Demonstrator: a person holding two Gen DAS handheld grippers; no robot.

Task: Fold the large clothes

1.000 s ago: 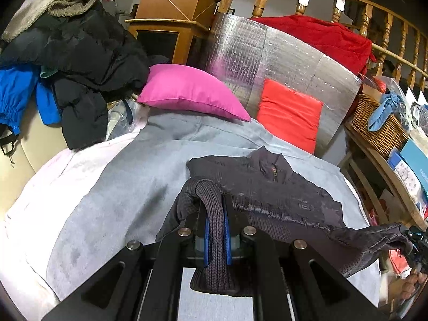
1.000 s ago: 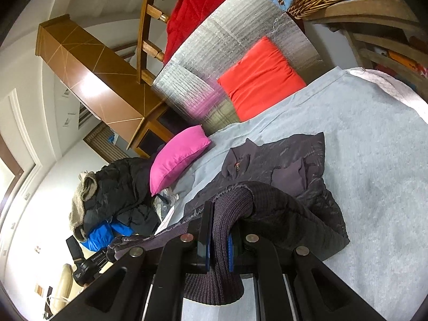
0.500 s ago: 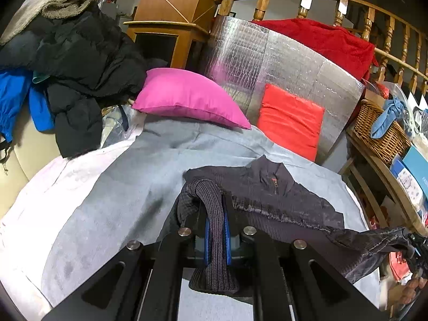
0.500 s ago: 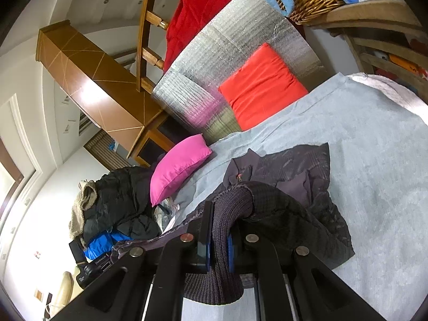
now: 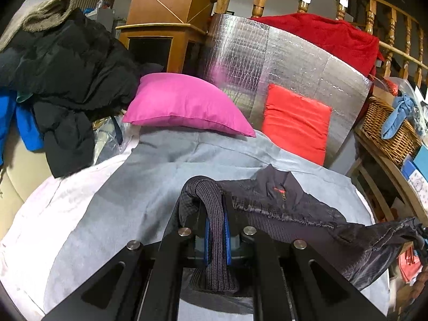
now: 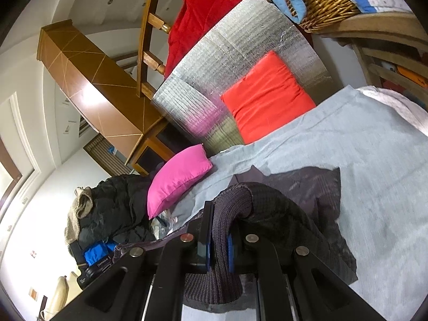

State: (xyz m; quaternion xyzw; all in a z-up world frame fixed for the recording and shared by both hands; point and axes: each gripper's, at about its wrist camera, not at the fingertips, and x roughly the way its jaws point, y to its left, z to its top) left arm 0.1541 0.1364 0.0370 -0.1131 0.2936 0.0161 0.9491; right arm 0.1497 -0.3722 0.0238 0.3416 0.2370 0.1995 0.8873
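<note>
A dark purple-grey zip jacket (image 5: 283,206) lies on the grey blanket (image 5: 128,195), collar toward the pillows. My left gripper (image 5: 216,230) is shut on its ribbed knit hem (image 5: 214,240), which drapes over the fingers. My right gripper (image 6: 220,238) is shut on another part of the ribbed hem (image 6: 227,214), lifted above the jacket body (image 6: 307,187). The right gripper also shows at the far right edge of the left wrist view (image 5: 422,238), with the hem stretched toward it.
A pink pillow (image 5: 184,104) and a red cushion (image 5: 297,123) lean against a silver foil panel (image 5: 267,53) at the back. A pile of black and blue coats (image 5: 64,75) is at the left. A wicker basket (image 5: 390,125) stands on shelves at the right.
Both grippers have carried the jacket's hem forward toward the collar and pillows; the jacket body looks shorter and more bunched. Both grips are unchanged.
</note>
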